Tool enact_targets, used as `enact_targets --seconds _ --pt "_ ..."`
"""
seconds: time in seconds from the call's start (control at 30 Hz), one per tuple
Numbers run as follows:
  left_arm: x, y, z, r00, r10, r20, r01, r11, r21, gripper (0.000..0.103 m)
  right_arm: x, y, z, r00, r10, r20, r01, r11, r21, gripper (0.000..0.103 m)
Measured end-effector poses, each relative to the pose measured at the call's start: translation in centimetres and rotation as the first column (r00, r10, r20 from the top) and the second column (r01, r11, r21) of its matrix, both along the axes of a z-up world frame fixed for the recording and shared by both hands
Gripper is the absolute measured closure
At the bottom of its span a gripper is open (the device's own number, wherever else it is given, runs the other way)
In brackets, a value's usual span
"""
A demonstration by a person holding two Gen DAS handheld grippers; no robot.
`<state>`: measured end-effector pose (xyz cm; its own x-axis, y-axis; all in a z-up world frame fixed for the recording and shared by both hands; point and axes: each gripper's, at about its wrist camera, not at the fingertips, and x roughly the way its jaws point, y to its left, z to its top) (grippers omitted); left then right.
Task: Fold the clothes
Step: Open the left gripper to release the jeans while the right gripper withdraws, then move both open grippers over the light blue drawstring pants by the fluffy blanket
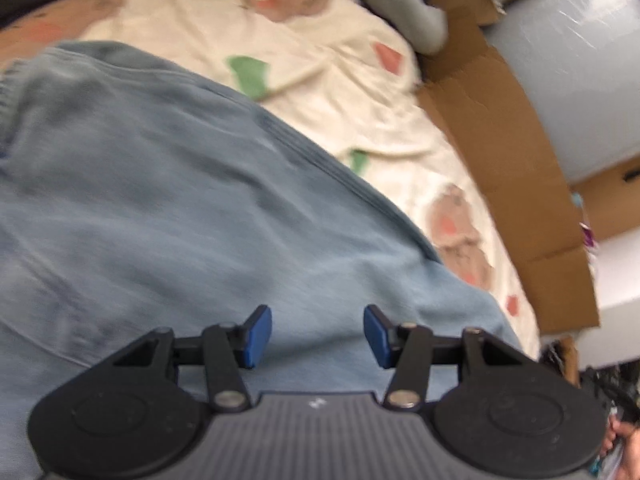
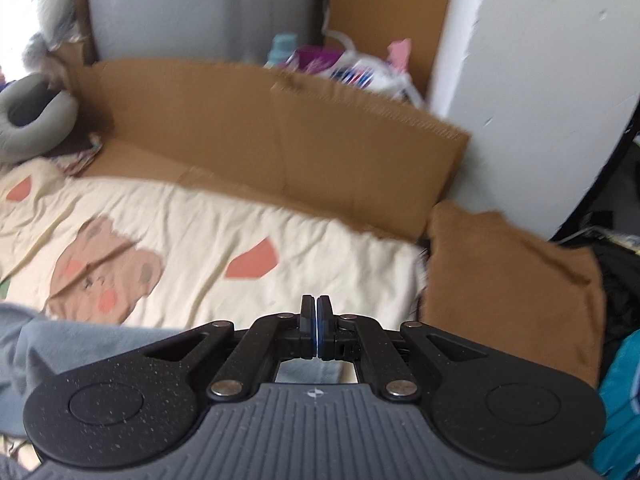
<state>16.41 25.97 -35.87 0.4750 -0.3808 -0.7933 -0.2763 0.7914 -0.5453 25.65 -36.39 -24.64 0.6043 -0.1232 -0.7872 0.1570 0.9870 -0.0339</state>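
Hovering over the blue garment, spread on the bed sheet with its cartoon print. Left gripper directly above the cloth, jaws parted about halfway, nothing between the blue pads, no cloth pinched. Garment fills the lower left of the left wrist view, its long hemmed edge running diagonally from upper left down to lower right, just ahead and to the right of the jaws. Right gripper with jaws fully shut and empty, aimed across bare sheet toward the cardboard along the far side; only a rumpled corner of the same blue garment showing at the lower left of that view. Folded brown garment off to the right at the bed's edge, apart from both. Left hand judged clearly nearer to the blue cloth, so the coming pinch likely falls to it, on the hem close ahead. Both views blurred; finer folds unreadable.
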Motion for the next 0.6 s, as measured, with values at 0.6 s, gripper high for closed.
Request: enact_targets --seconds 0.6 --pt "5.1 9.3 3.5 0.98 0.2 -0.014 -0.195 0.966 0.169 0.05 6.0 7.0 -7.5 0.968 0.226 -0.108 -0.217 0.972 0.09 0.098"
